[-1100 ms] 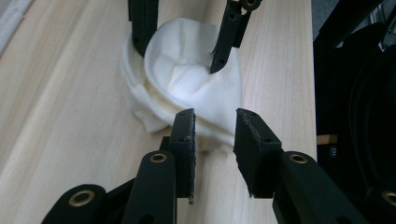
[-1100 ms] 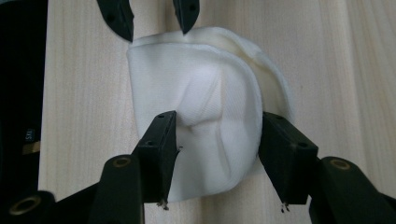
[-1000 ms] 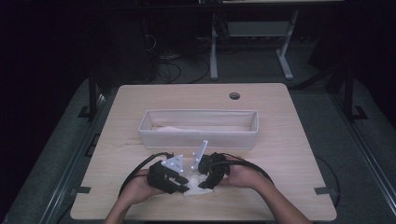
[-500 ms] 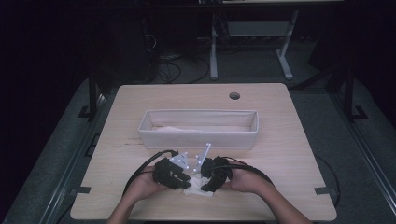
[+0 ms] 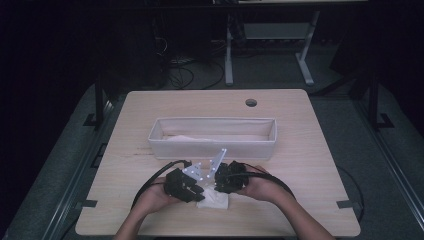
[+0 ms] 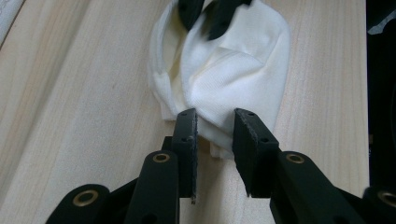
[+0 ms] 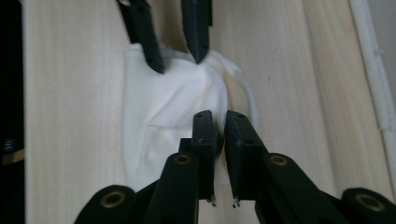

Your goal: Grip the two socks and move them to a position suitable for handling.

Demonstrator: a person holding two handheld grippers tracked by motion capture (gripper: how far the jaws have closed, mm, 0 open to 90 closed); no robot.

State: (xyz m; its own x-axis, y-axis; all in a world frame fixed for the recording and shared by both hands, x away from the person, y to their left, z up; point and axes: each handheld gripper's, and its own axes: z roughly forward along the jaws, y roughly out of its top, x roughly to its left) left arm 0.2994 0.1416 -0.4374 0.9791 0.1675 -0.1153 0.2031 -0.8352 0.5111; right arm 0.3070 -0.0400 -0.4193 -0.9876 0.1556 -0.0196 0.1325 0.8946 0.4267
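At the near left, over the table point(image 5: 300, 200): left gripper point(image 6: 215, 121) tipped down onto the near-left edge of the white cloth point(image 6: 233, 70). Fingers spread, straddling that edge with fabric between them but not clearly pressed, probably to pin or steady this side. In the middle, near the table's front edge: the cloth itself, lying crumpled and partly folded over, touched by both grippers from opposite sides. To the right: right gripper point(image 7: 218, 116) facing the left one across the cloth. Fingers just closing, now drawn nearly together and nipping a raised fold at the right-hand edge, likely to lift or turn that side over. Farther off, behind both hands: long white bin point(image 5: 212, 145), apart from the cloth, perhaps where it belongs afterwards.
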